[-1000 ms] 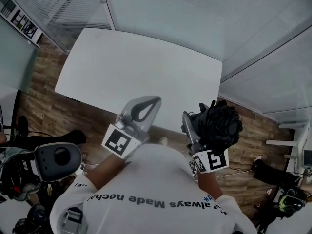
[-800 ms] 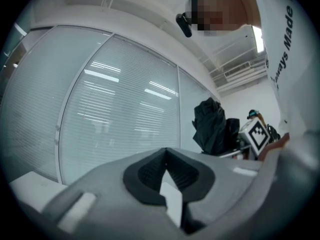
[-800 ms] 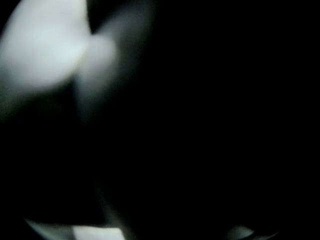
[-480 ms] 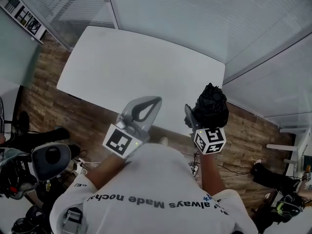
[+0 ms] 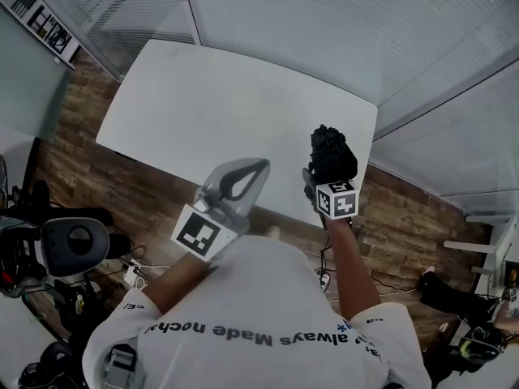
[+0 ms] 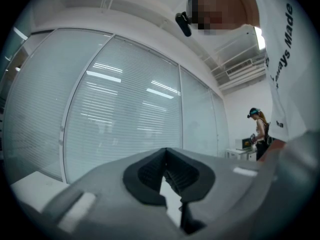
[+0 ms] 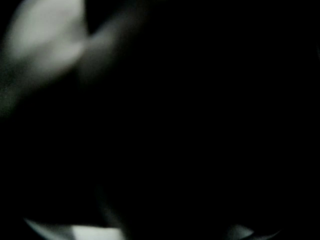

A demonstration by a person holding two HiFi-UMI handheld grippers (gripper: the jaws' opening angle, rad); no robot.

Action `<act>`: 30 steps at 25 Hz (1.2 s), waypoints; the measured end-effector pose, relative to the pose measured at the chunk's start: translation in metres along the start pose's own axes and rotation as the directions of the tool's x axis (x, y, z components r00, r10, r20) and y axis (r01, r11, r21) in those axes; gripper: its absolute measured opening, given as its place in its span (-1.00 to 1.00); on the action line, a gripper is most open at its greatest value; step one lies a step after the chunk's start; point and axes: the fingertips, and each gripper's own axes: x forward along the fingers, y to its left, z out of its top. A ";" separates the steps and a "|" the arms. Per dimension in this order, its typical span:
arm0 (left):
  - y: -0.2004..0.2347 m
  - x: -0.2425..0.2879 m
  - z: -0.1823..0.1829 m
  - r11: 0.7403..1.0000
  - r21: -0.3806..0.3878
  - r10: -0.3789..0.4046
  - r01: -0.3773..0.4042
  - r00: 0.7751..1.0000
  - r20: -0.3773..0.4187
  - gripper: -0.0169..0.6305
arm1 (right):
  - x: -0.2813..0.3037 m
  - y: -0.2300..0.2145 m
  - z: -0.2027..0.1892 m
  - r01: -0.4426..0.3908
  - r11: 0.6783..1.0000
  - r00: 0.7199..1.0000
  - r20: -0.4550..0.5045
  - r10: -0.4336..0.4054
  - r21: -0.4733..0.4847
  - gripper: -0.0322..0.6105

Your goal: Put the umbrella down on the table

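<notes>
At my far left the wood-plank floor [image 5: 77, 173] runs beside the white table [image 5: 219, 112], whose top is bare and matte. Behind the table stand glass partitions with lowered blinds [image 5: 324, 23], and they carry on along the room's right side. My left gripper [image 5: 258, 168] points level over the table's near edge. Its dark pads [image 6: 150, 171] meet at the tips and there is nothing between them. Past that gripper, in the left gripper view, more blind-covered glass reaches up to a white ceiling, and another person [image 6: 259, 129] stands at a white desk far off to the right.

Further right, my right gripper [image 5: 323, 177] tilts downward over the table's near right corner. Its jaws are closing with the folded black umbrella [image 5: 331, 152] between them, and the bundle fills its own view with darkness. The umbrella sits in that grip above the corner; I cannot tell whether it touches the tabletop. Right of the table, wood floor shows again below the glass.
</notes>
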 end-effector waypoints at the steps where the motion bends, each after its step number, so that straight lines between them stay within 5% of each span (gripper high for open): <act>1: 0.000 -0.001 0.000 1.000 0.000 0.001 -0.001 1.000 0.000 -0.94 | 0.008 -0.002 -0.005 -0.002 1.000 1.000 -0.024 0.002 0.000 -0.24; 11: 0.006 -0.002 -0.003 1.000 -0.003 0.018 -0.018 1.000 -0.004 -0.94 | 0.070 -0.027 -0.058 0.012 1.000 0.961 -0.275 -0.004 0.026 -0.24; 19: 0.016 -0.008 -0.005 0.999 -0.002 0.035 -0.035 0.999 -0.016 -0.94 | 0.103 -0.042 -0.094 0.007 1.000 0.867 -0.498 0.004 0.021 -0.24; 30: 0.030 -0.018 -0.002 0.998 0.007 0.058 -0.058 0.998 -0.011 -0.94 | 0.127 -0.054 -0.124 0.033 0.999 0.750 -0.662 -0.012 0.018 -0.23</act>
